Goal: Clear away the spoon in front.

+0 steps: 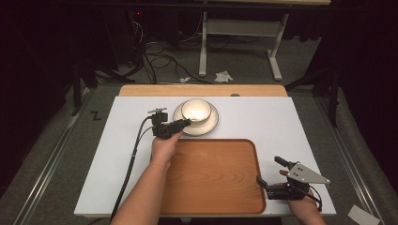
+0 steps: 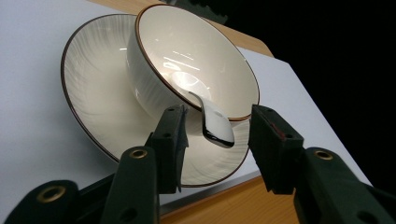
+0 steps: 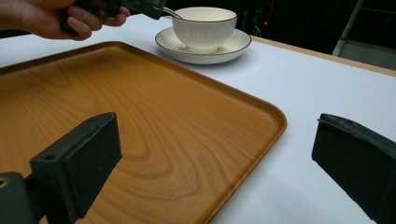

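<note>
From the high view, the left gripper (image 1: 184, 123) reaches to the cream bowl (image 1: 196, 109) on its saucer (image 1: 212, 123), beyond the wooden tray (image 1: 213, 176). In the left gripper view, its jaws stand parted around the white spoon handle (image 2: 215, 122) leaning from the bowl, not pressing it. In the right gripper view, the right gripper (image 3: 215, 161) is spread wide and empty over the tray's corner.

The left gripper (image 2: 218, 140) holds its two black jaws apart on either side of the handle end of a white ceramic spoon (image 2: 212, 122), neither pad touching it. The spoon leans on the brown-edged rim of a cream ribbed bowl (image 2: 187, 60), its scoop inside. The bowl sits on a matching cream saucer (image 2: 93, 98), on a white tabletop (image 2: 28, 70).
</note>
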Tool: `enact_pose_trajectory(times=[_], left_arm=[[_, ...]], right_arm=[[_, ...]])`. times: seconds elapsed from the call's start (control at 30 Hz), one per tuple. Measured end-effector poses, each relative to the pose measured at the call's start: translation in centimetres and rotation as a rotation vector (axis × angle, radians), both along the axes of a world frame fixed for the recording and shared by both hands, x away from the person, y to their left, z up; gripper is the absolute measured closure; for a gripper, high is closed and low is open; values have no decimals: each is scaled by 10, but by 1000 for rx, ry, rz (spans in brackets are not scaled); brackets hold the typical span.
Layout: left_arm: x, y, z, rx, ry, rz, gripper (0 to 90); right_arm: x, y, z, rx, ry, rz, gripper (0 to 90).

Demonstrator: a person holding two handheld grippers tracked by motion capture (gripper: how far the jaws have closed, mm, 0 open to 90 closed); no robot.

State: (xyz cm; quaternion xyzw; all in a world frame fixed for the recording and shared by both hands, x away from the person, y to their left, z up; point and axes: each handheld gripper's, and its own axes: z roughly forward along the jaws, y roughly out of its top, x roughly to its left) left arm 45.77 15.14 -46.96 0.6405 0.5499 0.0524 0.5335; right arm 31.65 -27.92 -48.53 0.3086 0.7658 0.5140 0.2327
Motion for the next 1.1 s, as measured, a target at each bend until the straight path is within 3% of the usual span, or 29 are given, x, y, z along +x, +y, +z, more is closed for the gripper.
enact_pose_trajectory(times=[0.23, 0.37, 0.7, 1.1], left_arm=[[9, -5, -4, -43, 42, 22, 630], [13, -5, -9, -46, 64, 28, 648], [17, -4, -13, -97, 67, 23, 711], [18, -5, -14, -89, 77, 31, 762]], right_arm=[[0, -1, 0, 3, -1, -4, 25], [0, -1, 0, 1, 2, -8, 25], [0, -1, 0, 6, 1, -9, 25], [-1, -2, 0, 8, 2, -9, 26]])
